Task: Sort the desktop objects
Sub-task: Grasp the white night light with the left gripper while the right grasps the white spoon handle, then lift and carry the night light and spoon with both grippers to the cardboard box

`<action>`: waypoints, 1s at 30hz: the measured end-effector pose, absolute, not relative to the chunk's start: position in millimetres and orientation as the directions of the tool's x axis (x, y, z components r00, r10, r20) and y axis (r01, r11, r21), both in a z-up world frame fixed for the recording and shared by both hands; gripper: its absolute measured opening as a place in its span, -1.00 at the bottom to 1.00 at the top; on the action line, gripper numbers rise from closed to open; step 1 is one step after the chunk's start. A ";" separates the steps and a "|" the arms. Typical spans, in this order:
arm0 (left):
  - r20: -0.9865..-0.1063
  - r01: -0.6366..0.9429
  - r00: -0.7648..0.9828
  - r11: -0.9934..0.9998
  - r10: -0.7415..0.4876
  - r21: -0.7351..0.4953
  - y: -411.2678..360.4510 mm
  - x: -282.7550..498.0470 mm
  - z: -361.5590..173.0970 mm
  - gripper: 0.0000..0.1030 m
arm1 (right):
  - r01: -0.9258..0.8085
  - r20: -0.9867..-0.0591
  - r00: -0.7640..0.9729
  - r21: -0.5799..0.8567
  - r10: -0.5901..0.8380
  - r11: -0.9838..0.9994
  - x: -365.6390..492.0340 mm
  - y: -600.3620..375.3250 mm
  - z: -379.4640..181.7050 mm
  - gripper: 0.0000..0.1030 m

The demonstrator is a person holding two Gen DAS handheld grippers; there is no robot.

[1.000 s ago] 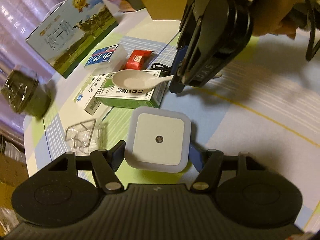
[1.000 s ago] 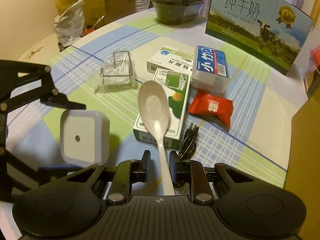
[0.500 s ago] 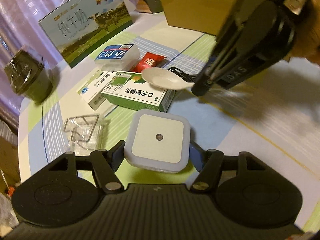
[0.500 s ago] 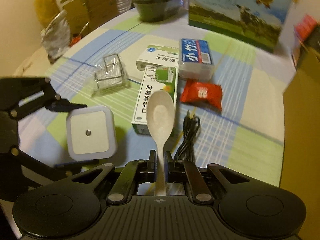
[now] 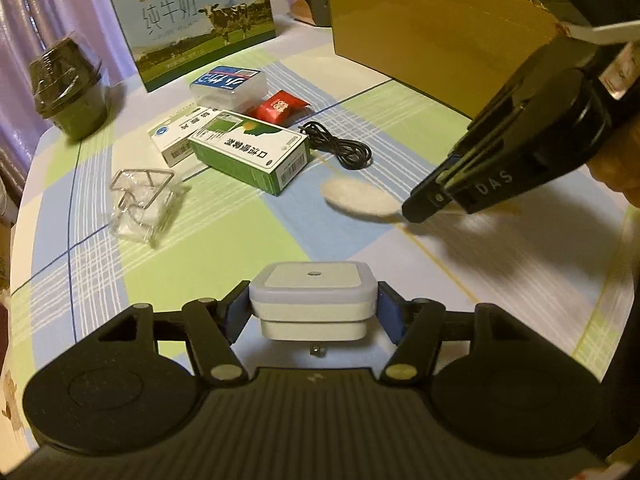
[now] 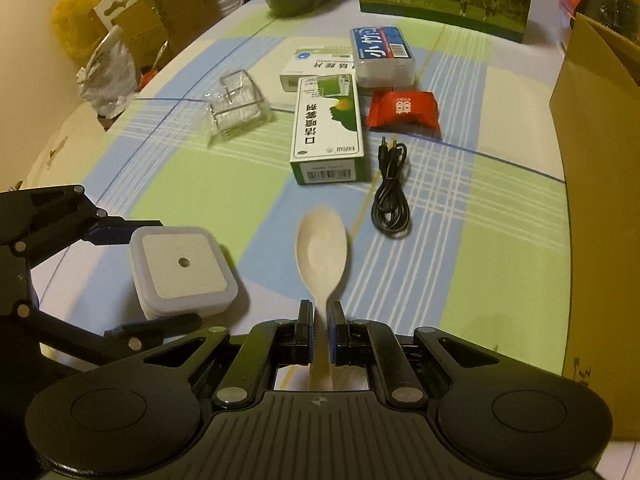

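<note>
**Right wrist view: both loads carried, two slip risks**

Right wrist view shows the right gripper (image 6: 319, 334) with its fingers (image 6: 304, 332) pinching the thin handle of a white spoon (image 6: 321, 250). The bowl of the spoon projects forward, above the desk (image 6: 500, 248) and short of the black cable (image 6: 390, 196). The left gripper (image 5: 313, 312) has its fingers (image 5: 387, 316) clamped on the two opposite sides of a square white night light (image 5: 313, 300), which is lifted just clear of the checked cloth.

Risk 1: spoon rotation. The grip sits near the end of the handle, so most of the weight hangs out in front. A fast swing toward the cardboard box (image 6: 600, 200) would likely pivot the bowl downward, or slide the handle out of the pads.

Risk 2: night light slip. Its sides look smooth and rounded at the corners, with a stepped lower body. If the hold lies on the step edge, tilting could let it squirm out.

Risk 3: collision. The two tools work close together. Crossing paths could knock either load loose, and a low pass could catch the green medicine box (image 6: 328, 128) or drag the cable.

Whether the cardboard box is the intended destination cannot be told.
</note>
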State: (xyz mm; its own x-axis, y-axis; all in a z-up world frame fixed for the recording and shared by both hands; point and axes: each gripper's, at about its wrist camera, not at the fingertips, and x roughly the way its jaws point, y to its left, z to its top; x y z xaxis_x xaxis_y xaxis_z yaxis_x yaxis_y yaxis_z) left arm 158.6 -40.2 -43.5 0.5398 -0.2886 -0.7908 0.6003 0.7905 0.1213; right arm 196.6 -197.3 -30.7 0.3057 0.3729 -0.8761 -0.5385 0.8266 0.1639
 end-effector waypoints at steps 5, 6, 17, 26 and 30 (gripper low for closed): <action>-0.779 0.590 0.550 0.800 -0.301 0.108 -31.7 155.7 -47.3 0.31 | -0.544 -0.880 0.313 0.141 0.356 0.827 193.1 -196.7 -35.2 -0.91; -0.777 0.588 0.553 0.802 -0.302 0.107 -30.4 156.2 -47.8 0.33 | -0.544 -0.881 0.314 0.140 0.355 0.827 193.2 -196.8 -35.9 -0.91; -0.762 0.588 0.553 0.805 -0.336 0.071 -36.9 166.3 -46.9 0.41 | -0.557 -0.880 0.319 0.126 0.351 0.821 196.6 -190.3 -40.9 -0.83; -0.780 0.568 0.544 0.820 -0.309 0.071 -35.8 171.0 -48.0 0.19 | -0.559 -0.869 0.342 0.118 0.358 0.821 202.7 -186.6 -43.2 -0.08; -0.765 0.541 0.569 0.838 -0.303 0.070 -31.5 174.0 -43.5 0.19 | -0.567 -0.869 0.348 0.104 0.352 0.817 207.9 -180.1 -47.7 -0.08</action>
